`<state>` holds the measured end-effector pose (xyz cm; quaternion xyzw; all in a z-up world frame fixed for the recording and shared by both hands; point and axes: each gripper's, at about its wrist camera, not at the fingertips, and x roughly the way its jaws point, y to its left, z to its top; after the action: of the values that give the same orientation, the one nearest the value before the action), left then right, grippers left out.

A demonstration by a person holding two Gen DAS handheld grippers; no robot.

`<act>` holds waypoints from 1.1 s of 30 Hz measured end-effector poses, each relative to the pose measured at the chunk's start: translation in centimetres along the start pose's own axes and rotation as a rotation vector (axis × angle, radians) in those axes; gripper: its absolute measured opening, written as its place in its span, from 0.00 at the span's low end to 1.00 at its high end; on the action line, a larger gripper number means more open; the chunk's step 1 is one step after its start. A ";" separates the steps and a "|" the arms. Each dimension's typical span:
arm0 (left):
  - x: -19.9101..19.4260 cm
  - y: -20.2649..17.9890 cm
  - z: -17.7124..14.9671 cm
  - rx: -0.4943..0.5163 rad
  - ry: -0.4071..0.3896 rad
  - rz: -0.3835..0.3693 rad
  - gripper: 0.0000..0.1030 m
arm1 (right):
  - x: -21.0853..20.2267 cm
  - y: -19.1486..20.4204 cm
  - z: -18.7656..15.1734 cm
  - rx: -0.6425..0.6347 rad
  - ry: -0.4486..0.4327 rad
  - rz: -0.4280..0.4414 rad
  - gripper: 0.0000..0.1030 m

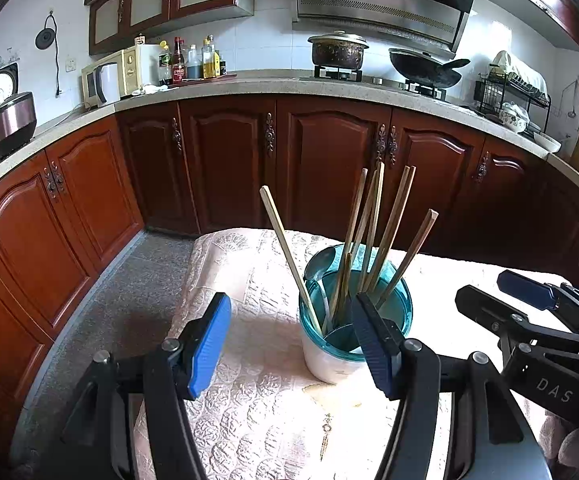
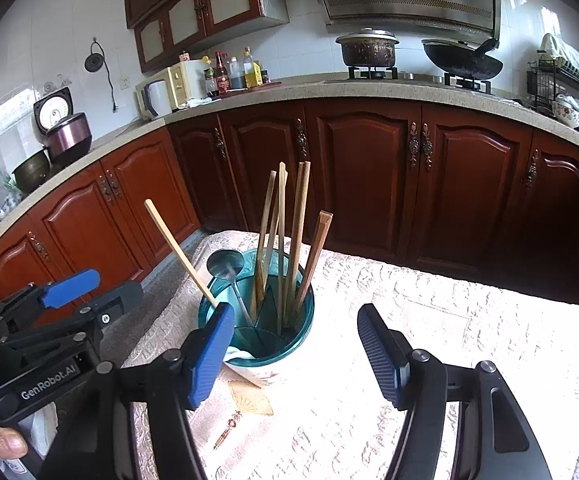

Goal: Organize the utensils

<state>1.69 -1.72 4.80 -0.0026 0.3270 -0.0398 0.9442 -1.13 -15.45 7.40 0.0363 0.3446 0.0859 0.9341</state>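
Both the left gripper (image 1: pixel 295 338) and right gripper (image 2: pixel 295 350) are held spread, nothing grasped. Between them, ahead, chopsticks (image 1: pixel 373 232) and a spoon (image 1: pixel 321 266) are stood in the holder (image 1: pixel 329 364).

Holder (image 2: pixel 285 332): glossy teal translucent plastic rim, white body. Chopsticks (image 2: pixel 301 216): matt wood. Spoon (image 2: pixel 225 264): polished metal. Bench cloth (image 2: pixel 429 344): embossed, pale, textured. Claw pads (image 1: pixel 209 344): ribbed blue, on matt black plastic.
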 end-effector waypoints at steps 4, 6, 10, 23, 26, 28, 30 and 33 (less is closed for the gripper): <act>0.1 -0.1 0.0 -0.003 0.001 -0.001 0.61 | 0.1 0.0 0.0 -0.004 0.003 0.000 0.66; 0.1 -0.1 0.0 -0.004 0.001 0.001 0.61 | 0.0 0.1 0.0 -0.005 0.004 0.000 0.66; 0.2 -0.3 -0.1 0.002 0.000 0.006 0.61 | 0.0 0.1 0.0 -0.005 0.004 0.000 0.66; 0.3 -0.7 -0.3 0.011 0.004 0.011 0.61 | 0.2 -0.3 -0.4 0.008 0.010 -0.005 0.66; 0.3 -0.7 -0.4 0.011 0.006 0.011 0.61 | 0.2 -0.4 -0.4 0.008 0.012 -0.004 0.66; 0.3 -0.7 -0.3 0.010 0.007 0.011 0.61 | 0.1 -0.3 -0.5 0.009 0.012 -0.005 0.66; 0.3 -0.7 -0.4 0.010 0.008 0.011 0.61 | 0.1 -0.3 -0.5 0.010 0.014 -0.004 0.66; 0.3 -0.7 -0.4 0.011 0.008 0.013 0.61 | 0.2 -0.3 -0.6 0.011 0.018 -0.005 0.66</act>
<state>1.65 -2.44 4.35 0.0046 0.3303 -0.0356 0.9432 -1.34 -15.69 6.75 0.0400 0.3533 0.0821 0.9310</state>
